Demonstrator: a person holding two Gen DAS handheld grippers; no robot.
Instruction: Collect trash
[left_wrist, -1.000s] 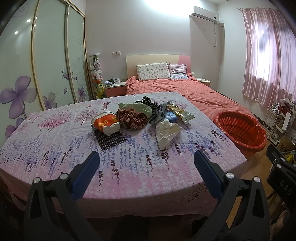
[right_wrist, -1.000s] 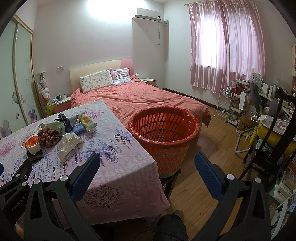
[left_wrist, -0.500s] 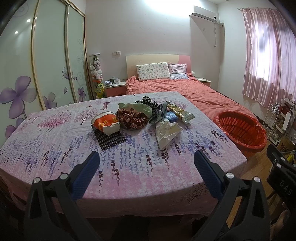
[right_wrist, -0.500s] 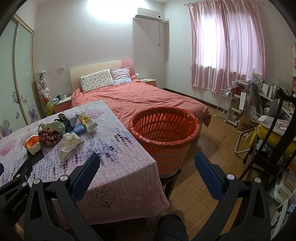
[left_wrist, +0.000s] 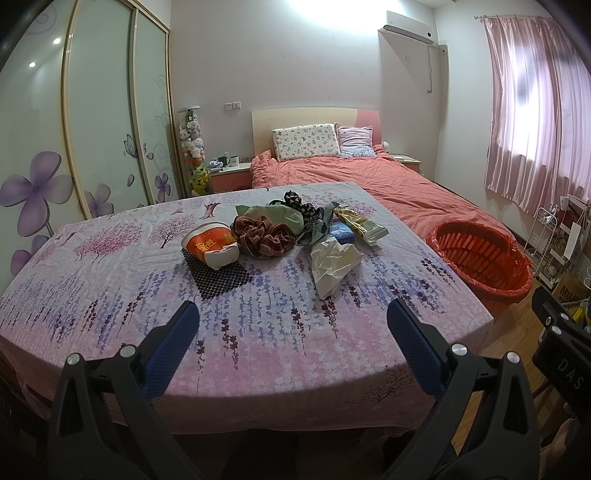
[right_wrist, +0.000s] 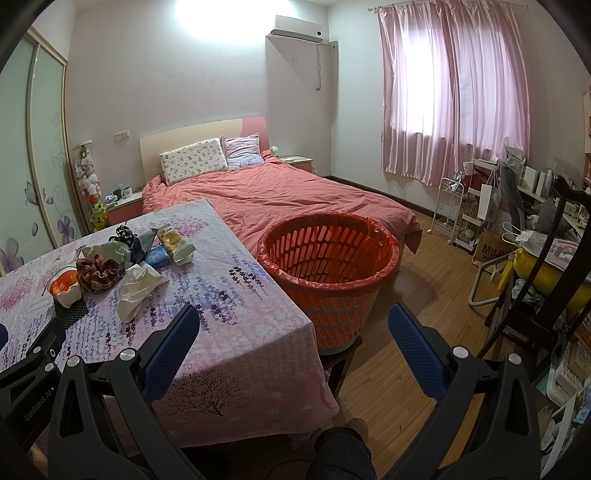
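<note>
A pile of trash lies mid-table on the floral cloth: a crumpled white wrapper (left_wrist: 334, 264) (right_wrist: 137, 286), an orange-and-white cup (left_wrist: 212, 248) (right_wrist: 66, 289), a gold snack packet (left_wrist: 360, 223) (right_wrist: 175, 242), a blue pack (left_wrist: 341, 232) and a black mesh mat (left_wrist: 218, 277). A brown plaid scrunchie (left_wrist: 266, 240) lies among them. An orange basket (right_wrist: 328, 271) (left_wrist: 480, 258) lined with a red bag stands right of the table. My left gripper (left_wrist: 291, 341) is open and empty above the table's near edge. My right gripper (right_wrist: 293, 343) is open and empty, near the table corner and basket.
The table with the floral cloth (left_wrist: 110, 295) fills the foreground. A bed with a salmon cover (right_wrist: 295, 192) lies behind. A wardrobe (left_wrist: 92, 122) lines the left wall. A chair and cluttered racks (right_wrist: 535, 258) stand at the right on the wooden floor.
</note>
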